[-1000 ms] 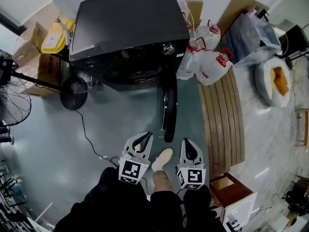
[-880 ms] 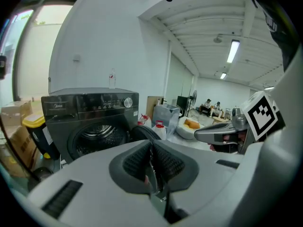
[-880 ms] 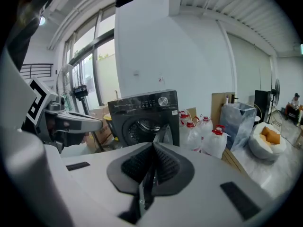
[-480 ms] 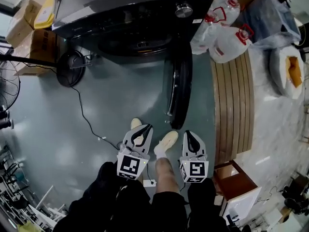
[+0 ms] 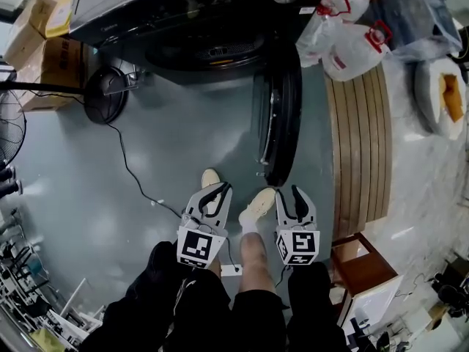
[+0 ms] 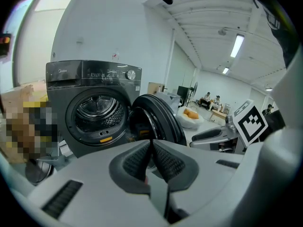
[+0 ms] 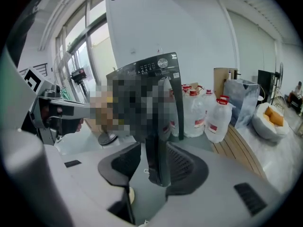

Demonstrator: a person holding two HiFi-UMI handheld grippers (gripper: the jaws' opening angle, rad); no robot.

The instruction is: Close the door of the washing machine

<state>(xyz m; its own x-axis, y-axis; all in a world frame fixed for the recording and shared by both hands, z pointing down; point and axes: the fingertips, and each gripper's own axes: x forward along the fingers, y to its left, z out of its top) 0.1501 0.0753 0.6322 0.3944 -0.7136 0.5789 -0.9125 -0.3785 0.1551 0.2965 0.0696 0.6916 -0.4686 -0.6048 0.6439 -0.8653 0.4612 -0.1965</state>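
Holding, one in each hand: two grippers, both pointing forward and down over the floor (image 5: pixel 168 138), marker cubes nearest the person.

- Left gripper (image 5: pixel 217 190): its pads are pressing together with nothing between them. It is hanging above the left shoe (image 5: pixel 210 177) and aiming at the washer (image 5: pixel 183 6).
- Right gripper (image 5: pixel 290 195): its jaws are opening and standing well apart. The free edge of the door (image 5: pixel 282 116) is showing in the gap in the right gripper view, and the pads are not pressing on it. In the head view the tips are sitting just short of the door's near end, beside the right shoe (image 5: pixel 258 202).
- Door: it is standing wide open, hinged at the washer's front right and jutting out over the floor toward the person, edge-on to the head view. The drum (image 5: pixel 212 50) is lying exposed.
- Surroundings: the bottles (image 5: pixel 352 46) are standing at the floor's far right corner beside the washer.

Change from a second ago: the washer is now filling the top edge of the head view, with the door's end lying closer to the grippers. The right jaws, together then, are now parting. The left pads are staying together, and the door is keeping the same open angle.
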